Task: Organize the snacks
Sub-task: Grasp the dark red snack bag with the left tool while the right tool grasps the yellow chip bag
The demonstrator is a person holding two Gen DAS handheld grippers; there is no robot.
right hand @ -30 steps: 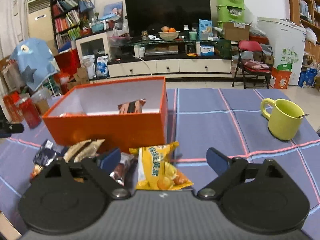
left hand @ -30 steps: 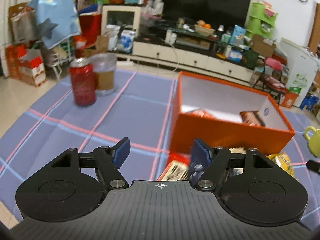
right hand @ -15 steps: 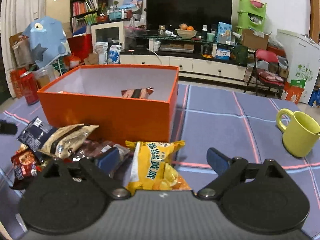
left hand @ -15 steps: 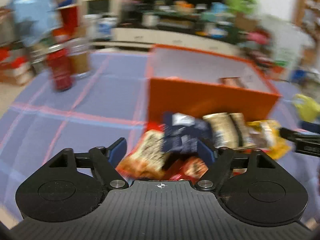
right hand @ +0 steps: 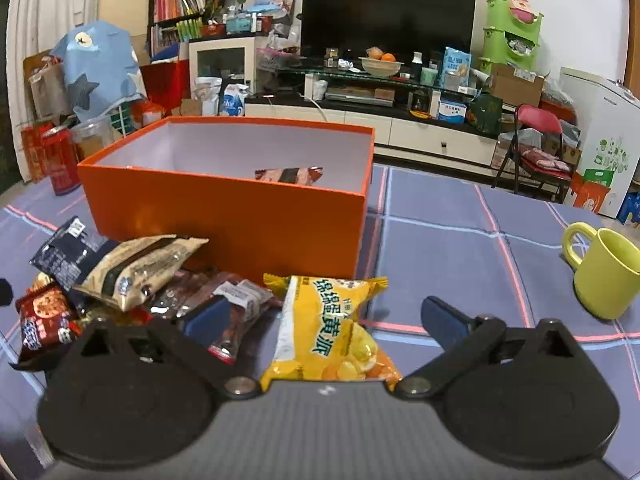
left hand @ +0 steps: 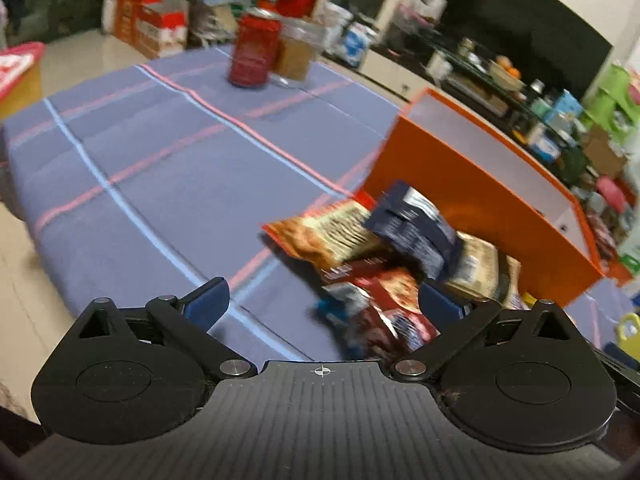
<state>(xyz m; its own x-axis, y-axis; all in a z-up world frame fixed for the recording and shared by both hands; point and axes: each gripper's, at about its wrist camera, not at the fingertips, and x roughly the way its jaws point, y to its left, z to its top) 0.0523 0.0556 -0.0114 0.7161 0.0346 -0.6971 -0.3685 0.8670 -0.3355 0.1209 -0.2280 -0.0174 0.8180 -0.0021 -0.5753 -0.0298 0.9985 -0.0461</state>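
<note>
An orange box (right hand: 240, 216) (left hand: 472, 200) stands on the blue checked cloth, with one brown snack packet (right hand: 288, 175) inside. Several snack packets lie heaped before it. A yellow packet (right hand: 332, 332) lies between the fingers of my right gripper (right hand: 326, 320), whose jaws are opening and do not press it. A dark red packet (left hand: 384, 312) lies near the right finger of my left gripper (left hand: 320, 300), whose jaws are opening too, with mostly bare cloth between them. Orange (left hand: 328, 232), navy (left hand: 416, 224) and beige (right hand: 140, 268) packets sit further back in the heap.
A red can (left hand: 253, 52) and a clear jar (left hand: 298, 54) stand at the far left of the table. A yellow-green mug (right hand: 604, 272) stands at the right. The table's left edge (left hand: 24, 216) drops to a tiled floor. Cluttered shelves and a television fill the background.
My left gripper swung left and rolled, sank toward the heap, and its jaws spread wider. My right gripper came lower over the yellow packet and its jaws widened a little.
</note>
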